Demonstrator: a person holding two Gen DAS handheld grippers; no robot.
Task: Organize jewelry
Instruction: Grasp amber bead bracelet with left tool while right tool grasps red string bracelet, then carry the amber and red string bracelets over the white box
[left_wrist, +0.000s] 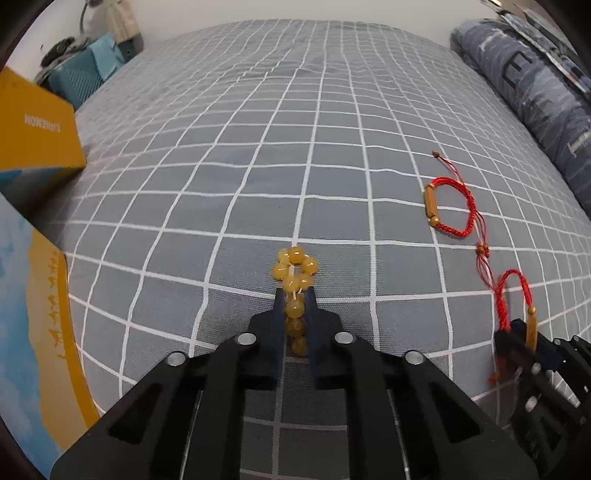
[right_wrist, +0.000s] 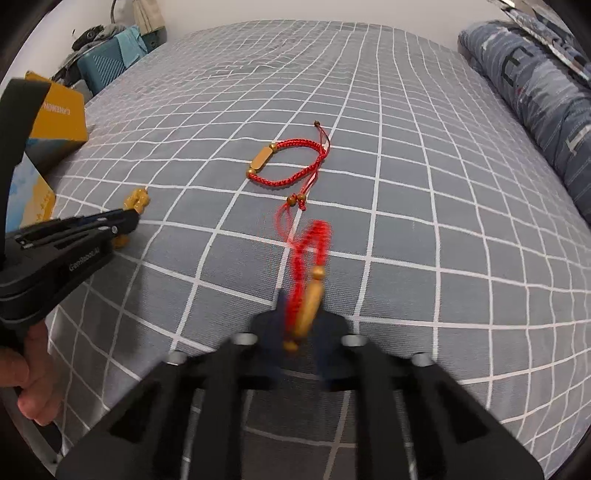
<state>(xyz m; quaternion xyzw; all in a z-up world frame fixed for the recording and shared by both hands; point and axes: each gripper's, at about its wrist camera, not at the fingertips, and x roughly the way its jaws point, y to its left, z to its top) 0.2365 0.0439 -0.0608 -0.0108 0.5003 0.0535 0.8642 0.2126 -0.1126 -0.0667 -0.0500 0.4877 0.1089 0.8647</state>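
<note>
My left gripper (left_wrist: 294, 295) is shut on a yellow bead bracelet (left_wrist: 294, 269), held just above the grey checked bedsheet (left_wrist: 258, 166). My right gripper (right_wrist: 301, 306) is shut on a red cord bracelet with a gold bar (right_wrist: 312, 280), blurred by motion; it also shows at the right of the left wrist view (left_wrist: 517, 306). A second red cord bracelet with a gold bar (right_wrist: 284, 160) lies flat on the sheet ahead of the right gripper, also in the left wrist view (left_wrist: 448, 206). The left gripper with the beads appears at the left of the right wrist view (right_wrist: 129, 218).
A yellow and blue box (left_wrist: 33, 136) sits at the left edge of the bed, with a printed blue and yellow box panel (left_wrist: 40, 314) nearer me. A rolled blue quilt (left_wrist: 535, 103) lies along the right side. A teal case (left_wrist: 77, 77) stands beyond the bed's far left corner.
</note>
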